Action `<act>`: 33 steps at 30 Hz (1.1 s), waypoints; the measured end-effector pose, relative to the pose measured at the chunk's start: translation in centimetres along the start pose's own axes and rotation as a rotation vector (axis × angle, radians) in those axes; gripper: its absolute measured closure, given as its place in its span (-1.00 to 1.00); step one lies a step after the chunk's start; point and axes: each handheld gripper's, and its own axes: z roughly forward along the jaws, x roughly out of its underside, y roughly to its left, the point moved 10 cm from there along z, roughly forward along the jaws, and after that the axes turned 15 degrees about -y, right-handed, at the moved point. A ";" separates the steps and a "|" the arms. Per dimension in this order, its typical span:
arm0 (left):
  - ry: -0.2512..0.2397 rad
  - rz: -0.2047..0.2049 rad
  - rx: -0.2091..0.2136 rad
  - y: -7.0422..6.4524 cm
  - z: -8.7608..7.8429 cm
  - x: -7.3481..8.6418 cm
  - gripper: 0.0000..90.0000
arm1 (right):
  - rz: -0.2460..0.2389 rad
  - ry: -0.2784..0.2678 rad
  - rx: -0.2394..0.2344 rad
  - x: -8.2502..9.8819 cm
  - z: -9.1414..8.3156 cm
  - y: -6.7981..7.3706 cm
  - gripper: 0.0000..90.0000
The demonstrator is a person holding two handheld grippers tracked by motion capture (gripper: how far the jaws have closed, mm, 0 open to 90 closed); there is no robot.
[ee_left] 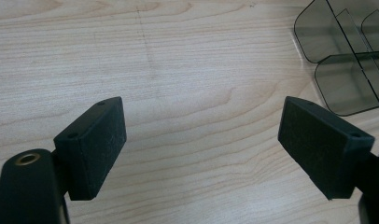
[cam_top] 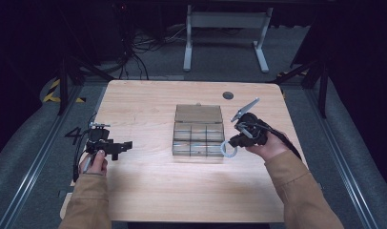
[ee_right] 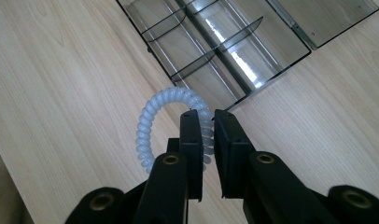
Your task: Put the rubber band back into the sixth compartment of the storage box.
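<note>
Smoky plastic organizer box (cam_top: 198, 136), compartments seemingly empty

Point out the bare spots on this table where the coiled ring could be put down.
Free: the wood between the left gripper and the clear box, and the whole near strip of the table in front of the box. Crowded: the box's right side, where the right gripper holds the coiled ring close against it.

Compartment box (cam_top: 198, 130) mid-table (cam_top: 148, 191), coiled ring (cam_top: 228, 150) at its right front corner, above the table.
</note>
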 end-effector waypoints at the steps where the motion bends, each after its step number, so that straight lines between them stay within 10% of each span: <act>1: -0.002 -0.002 -0.001 0.0 0.0 0.0 -0.65 | -0.003 0.001 0.001 -0.2 0.1 -0.1 0.83; 33: -0.003 -0.002 0.001 0.1 0.0 0.0 -0.65 | -0.038 -0.011 0.038 -3.7 4.1 -2.0 0.83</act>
